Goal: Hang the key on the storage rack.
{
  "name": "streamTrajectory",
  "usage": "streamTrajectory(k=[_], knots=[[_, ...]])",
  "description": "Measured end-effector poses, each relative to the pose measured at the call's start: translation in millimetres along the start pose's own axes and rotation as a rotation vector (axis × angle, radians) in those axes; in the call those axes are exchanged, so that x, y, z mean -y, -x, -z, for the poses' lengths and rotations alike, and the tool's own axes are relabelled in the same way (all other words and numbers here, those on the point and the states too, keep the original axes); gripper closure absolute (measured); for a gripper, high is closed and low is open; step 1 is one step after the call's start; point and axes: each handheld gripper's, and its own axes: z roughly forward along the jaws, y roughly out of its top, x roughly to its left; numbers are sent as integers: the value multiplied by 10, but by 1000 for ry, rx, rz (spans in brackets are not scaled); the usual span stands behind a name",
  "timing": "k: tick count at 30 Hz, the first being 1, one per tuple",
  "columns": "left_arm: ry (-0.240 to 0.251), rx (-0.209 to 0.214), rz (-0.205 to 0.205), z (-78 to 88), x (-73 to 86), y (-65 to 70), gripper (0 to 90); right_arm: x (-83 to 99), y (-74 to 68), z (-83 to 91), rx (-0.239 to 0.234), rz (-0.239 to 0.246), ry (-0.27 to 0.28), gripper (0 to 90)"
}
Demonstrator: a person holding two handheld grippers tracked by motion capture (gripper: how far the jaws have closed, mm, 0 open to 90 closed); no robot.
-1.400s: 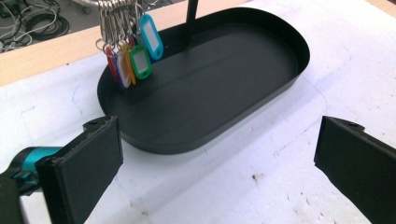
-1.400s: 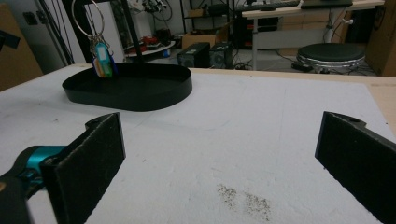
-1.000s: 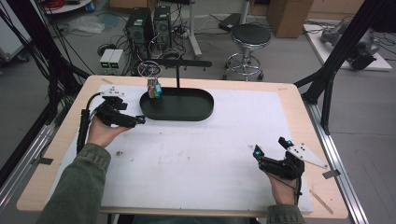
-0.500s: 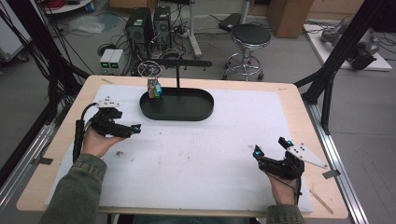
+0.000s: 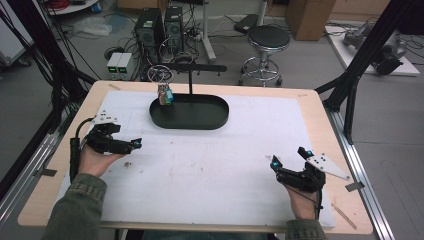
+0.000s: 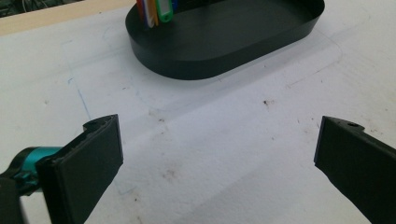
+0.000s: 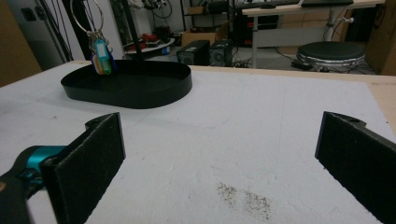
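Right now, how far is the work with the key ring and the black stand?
Looks done: the key ring with coloured tags hangs from the stand's arm above the black tray. In hand: nothing; the left hand-held gripper and the right hand-held gripper are open and empty, resting low on the white mat, apart from the tray. Left: probably nothing, or only setting the grippers aside.
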Motion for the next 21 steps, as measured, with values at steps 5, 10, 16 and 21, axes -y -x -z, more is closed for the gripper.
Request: streamTrajectory(k=[5, 10, 16, 21], knots=[[34, -15, 20, 110, 122, -37, 17, 1, -6, 2, -1, -2, -8, 5], [71, -25, 46, 193, 234, -59, 17, 1, -7, -1, -2, 1, -6, 5], [105, -62, 69, 268, 370, -88, 17, 4, -8, -6, -5, 3, -7, 5], [146, -84, 84, 344, 478, -109, 17, 7, -13, -6, -5, -2, -12, 5]])
